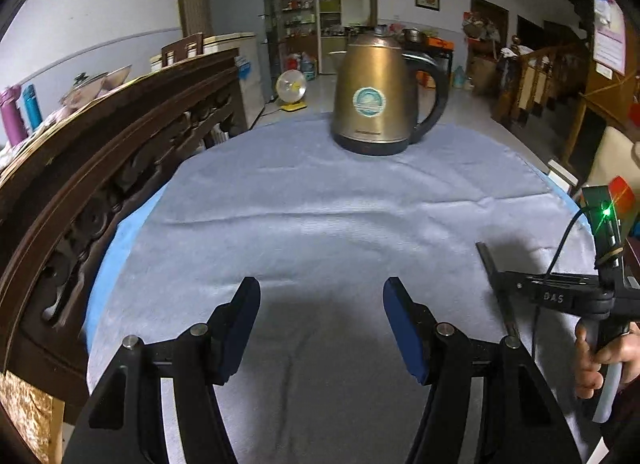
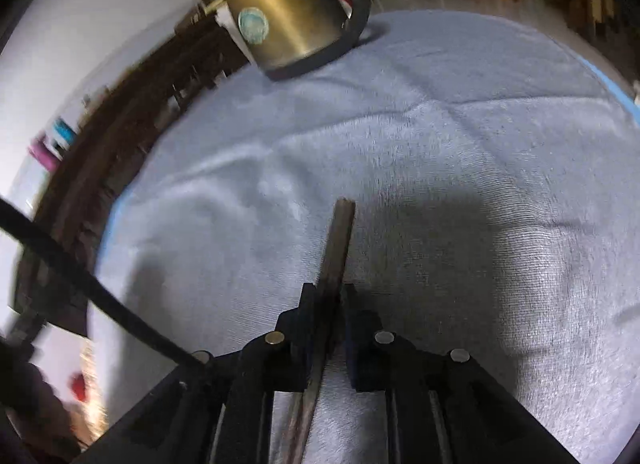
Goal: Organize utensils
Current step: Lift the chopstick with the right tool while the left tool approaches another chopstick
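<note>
Clearly the task's thing, a pair of dark chopsticks (image 2: pixel 339 248), sat clamped in the right tongs (image 2: pixel 334 300), whose pads were pressed together on the sticks partway along their length, so the squared ends stuck out forward over the grey-blue towel (image 2: pixel 440 136) and the other ends ran back under the tool. From the left wrist view the same sticks (image 1: pixel 486 260) showed as a thin dark bar slanting down toward the cloth beside the right tool. The hold looked narrow and off-centre, so the likeliest fault was the two sticks scissoring apart or sliding out if the wrist rolled or swung quickly; smooth rods give little for flat pads to bite on. A low pass could also have snagged the tips in the towel and dragged it into folds. The left tongs (image 1: pixel 320 324) stood apart with nothing between them, hovering over bare cloth, and they could have crossed the right tool's trailing cable (image 1: pixel 560 240) if brought nearer. No holder or tray for utensils was visible, so the destination could not be judged. On the tabletop's far side stood a bronze electric kettle (image 1: pixel 380 96), well apart from both tools; a wide sweep might have knocked it. It carried a round teal badge, and a line of small lettering below, too small to read. The right tool's body bore the raised letters "DAS".
</note>
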`<state>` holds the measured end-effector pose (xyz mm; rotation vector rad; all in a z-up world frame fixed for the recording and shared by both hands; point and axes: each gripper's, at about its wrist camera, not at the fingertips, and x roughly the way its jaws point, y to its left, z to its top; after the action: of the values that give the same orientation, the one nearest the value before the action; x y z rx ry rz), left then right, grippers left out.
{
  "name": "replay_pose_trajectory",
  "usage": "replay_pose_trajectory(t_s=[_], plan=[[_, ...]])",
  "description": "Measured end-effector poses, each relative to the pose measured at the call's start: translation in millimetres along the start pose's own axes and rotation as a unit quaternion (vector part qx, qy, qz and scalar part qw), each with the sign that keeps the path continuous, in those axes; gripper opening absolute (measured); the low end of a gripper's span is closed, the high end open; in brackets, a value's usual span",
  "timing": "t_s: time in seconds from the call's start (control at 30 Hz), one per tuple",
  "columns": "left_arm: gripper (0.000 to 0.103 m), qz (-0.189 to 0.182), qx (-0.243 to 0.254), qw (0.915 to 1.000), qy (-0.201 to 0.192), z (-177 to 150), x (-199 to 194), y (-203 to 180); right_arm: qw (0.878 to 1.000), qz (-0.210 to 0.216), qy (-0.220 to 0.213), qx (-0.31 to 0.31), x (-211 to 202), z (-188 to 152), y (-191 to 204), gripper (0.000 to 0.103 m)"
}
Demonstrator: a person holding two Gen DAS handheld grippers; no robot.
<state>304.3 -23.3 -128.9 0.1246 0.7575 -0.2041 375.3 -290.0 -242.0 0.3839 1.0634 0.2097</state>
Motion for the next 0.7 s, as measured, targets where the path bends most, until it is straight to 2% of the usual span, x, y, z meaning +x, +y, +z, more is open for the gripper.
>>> replay_pose_trajectory(t_s=[0.13,0.23,0.33,0.47,0.57,0.7], plan=[[0.065,-0.018,0.026,0.9995,0.002,2,11,-14,0.999,-0.038,-0.014,-0.026,-5,-5,1,0.011],[0.065,-0.047,0.048,0.9977,0.008,8,25,-27,0.999,-0.031,-0.028,0.0,-12,-7,-16,0.01],[0.065,-0.084,0.061,0.9943,0.025,18,45,-46,0.997,0.016,-0.053,0.045,-17,-10,-37,0.015],[0.065,-0.118,0.072,0.9892,0.049,29,71,-73,0.986,0.086,-0.084,0.117,-17,-20,-67,0.015],[0.065,-0.148,0.077,0.9835,0.07,36,91,-97,0.981,0.093,-0.103,0.139,-22,-21,-78,0.016],[0.065,-0.159,0.093,0.9784,0.094,37,111,-125,0.974,0.105,-0.111,0.168,-25,-23,-91,0.016]])
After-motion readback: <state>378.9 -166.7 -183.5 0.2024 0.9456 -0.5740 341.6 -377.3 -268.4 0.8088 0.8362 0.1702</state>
